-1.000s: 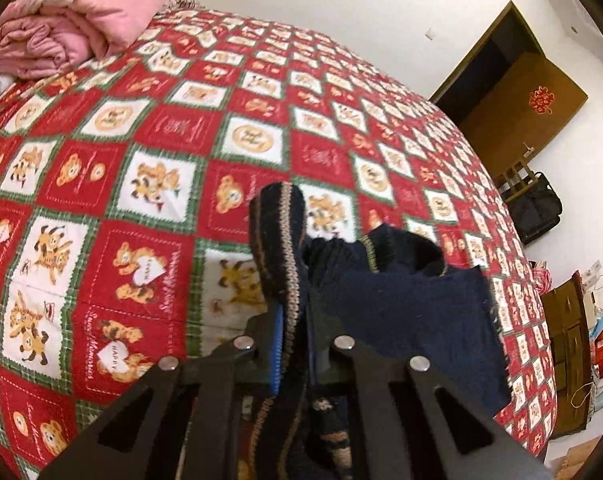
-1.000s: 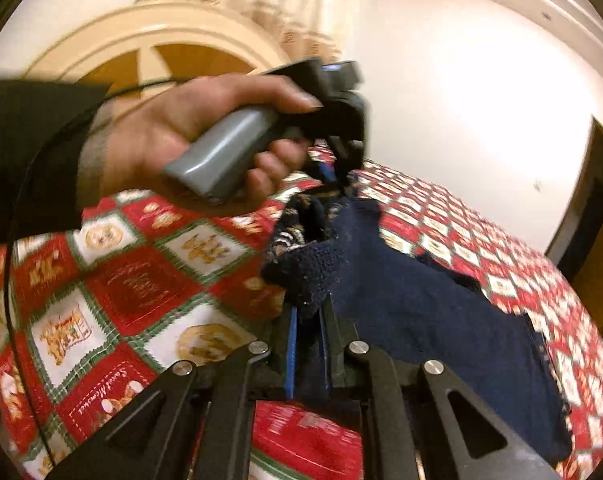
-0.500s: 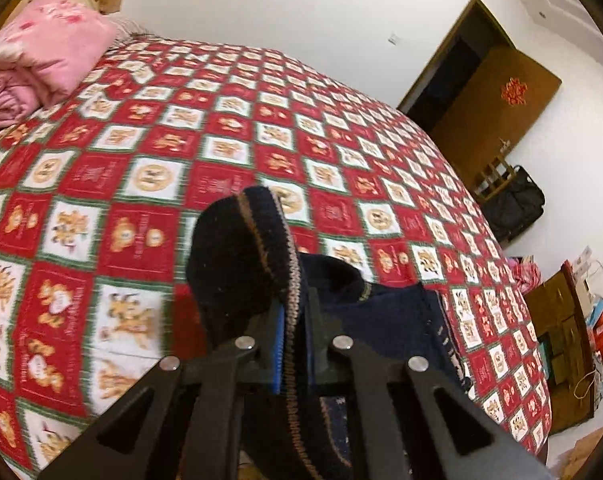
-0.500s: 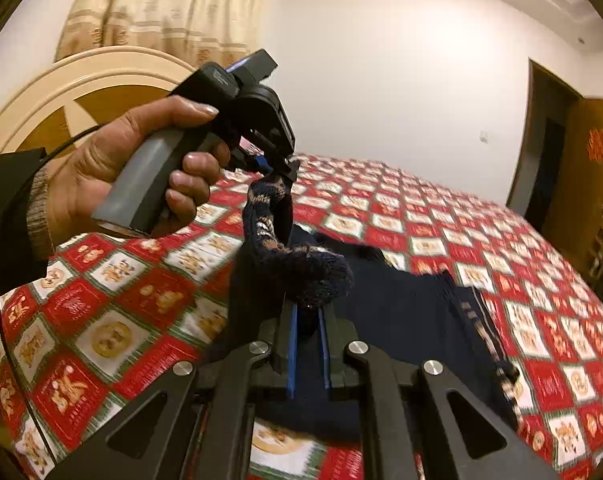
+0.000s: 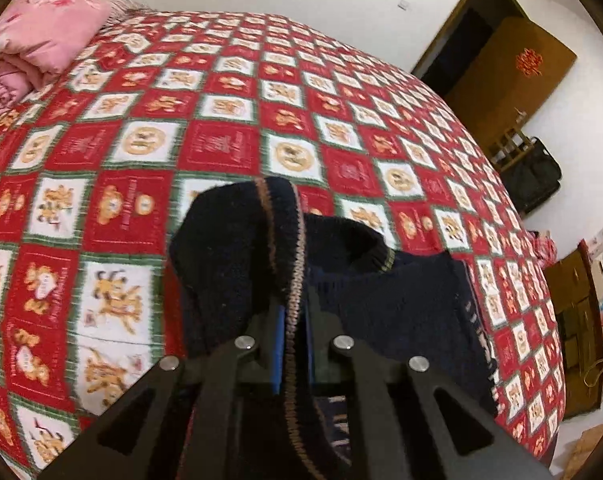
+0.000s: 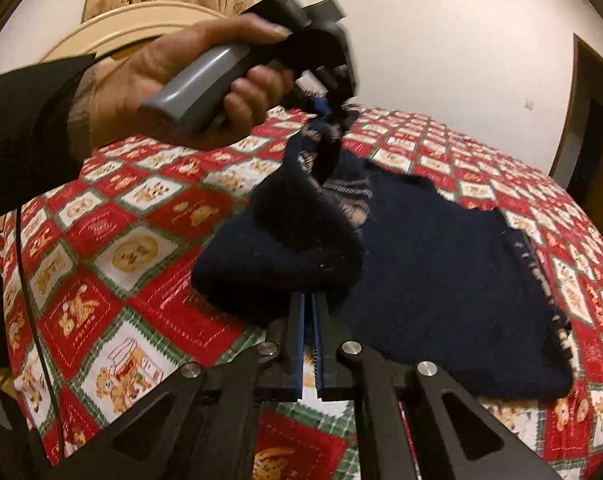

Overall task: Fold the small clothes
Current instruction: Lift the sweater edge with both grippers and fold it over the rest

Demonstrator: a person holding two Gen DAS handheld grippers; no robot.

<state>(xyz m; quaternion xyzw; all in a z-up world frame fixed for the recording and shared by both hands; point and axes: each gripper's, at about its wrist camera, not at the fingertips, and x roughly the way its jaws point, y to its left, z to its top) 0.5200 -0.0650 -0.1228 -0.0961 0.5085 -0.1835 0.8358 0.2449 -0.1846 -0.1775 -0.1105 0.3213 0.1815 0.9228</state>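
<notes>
A bedroom: the bed (image 5: 229, 148) carries a red patchwork quilt, with pink bedding (image 5: 41, 36) at its head and a brown door (image 5: 513, 68) beyond. The sweater (image 6: 441, 272), dark navy, lies spread on the quilt, its body flat and extending away from both grippers toward the far side. The left gripper (image 5: 292, 320) has its jaws closed on a striped edge; the right gripper (image 6: 307, 312) has its jaws closed on a bunched edge. Both held edges are raised above the flat body, with the left hand (image 6: 189, 80) higher. The fold line probably runs across the body. Nothing obstructs the quilt ahead.
</notes>
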